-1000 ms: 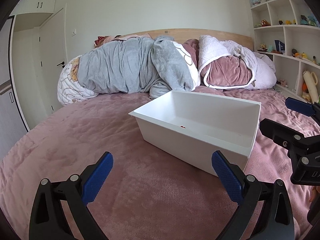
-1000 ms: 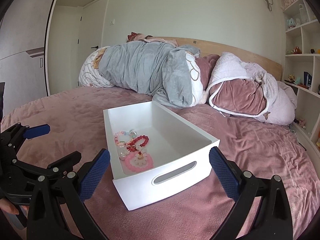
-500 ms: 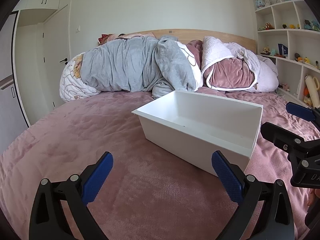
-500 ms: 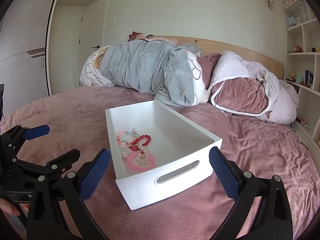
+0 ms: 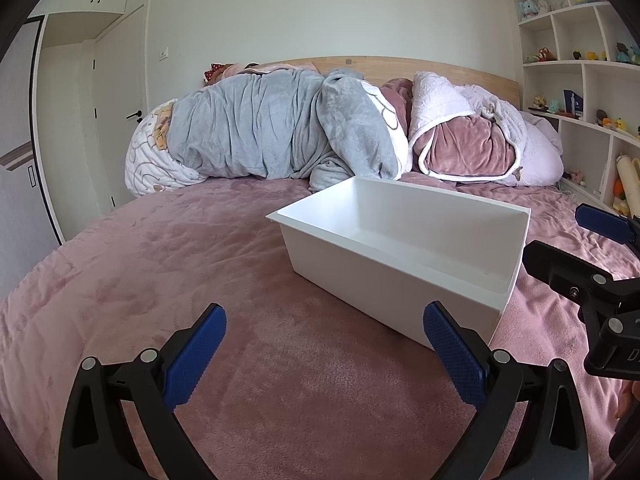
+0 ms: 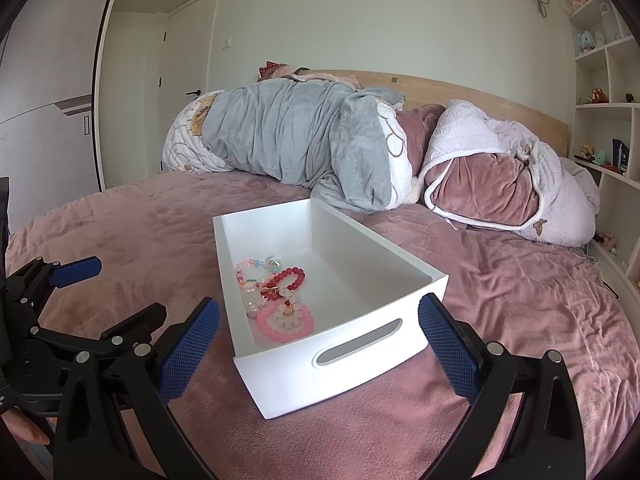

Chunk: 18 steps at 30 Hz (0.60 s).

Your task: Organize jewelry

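A white rectangular box (image 6: 360,344) with a slot handle sits on the pink bedspread. Inside it lie a red bead bracelet (image 6: 286,278), a pastel bead bracelet (image 6: 250,270) and a pink beaded piece (image 6: 284,320). My right gripper (image 6: 318,348) is open, its blue pads wide on either side of the box's near end, nothing held. In the left wrist view the box (image 5: 384,280) stands ahead and to the right, its contents hidden by its wall. My left gripper (image 5: 322,356) is open and empty over the bedspread, just left of the box.
Rolled grey and pink quilts (image 6: 320,148) lie along the wooden headboard. White shelves with small toys (image 5: 580,92) stand at the right. Closet doors (image 6: 44,92) are at the left. Pink bedspread (image 5: 160,264) stretches all around the box.
Both views tilt slightly upward and pull back a little. In the left wrist view the red beads glimpsed inside the box are hidden now. Both grippers stay open.
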Tool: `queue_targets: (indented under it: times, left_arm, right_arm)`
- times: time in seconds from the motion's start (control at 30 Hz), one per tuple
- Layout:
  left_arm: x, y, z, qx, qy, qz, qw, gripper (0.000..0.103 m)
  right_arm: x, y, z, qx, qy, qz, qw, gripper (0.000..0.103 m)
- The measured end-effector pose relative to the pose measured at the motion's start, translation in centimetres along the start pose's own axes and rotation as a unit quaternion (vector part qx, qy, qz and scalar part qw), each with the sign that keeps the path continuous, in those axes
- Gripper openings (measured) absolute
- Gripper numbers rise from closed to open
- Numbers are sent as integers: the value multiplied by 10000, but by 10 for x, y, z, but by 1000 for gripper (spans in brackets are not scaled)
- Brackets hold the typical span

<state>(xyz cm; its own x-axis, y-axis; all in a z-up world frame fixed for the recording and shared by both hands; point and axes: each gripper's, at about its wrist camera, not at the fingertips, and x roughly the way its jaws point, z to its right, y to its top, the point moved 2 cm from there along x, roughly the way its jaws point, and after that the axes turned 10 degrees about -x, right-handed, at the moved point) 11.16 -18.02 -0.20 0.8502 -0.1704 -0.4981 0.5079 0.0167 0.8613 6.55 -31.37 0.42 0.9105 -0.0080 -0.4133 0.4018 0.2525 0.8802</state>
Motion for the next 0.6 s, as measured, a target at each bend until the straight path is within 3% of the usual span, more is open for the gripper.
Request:
queue_targets:
  times: [0.6]
  left_arm:
    - [-4, -1, 2, -66, 11, 79, 9999, 100]
  right_arm:
    - [3, -3, -2, 1, 43, -62, 10000, 98]
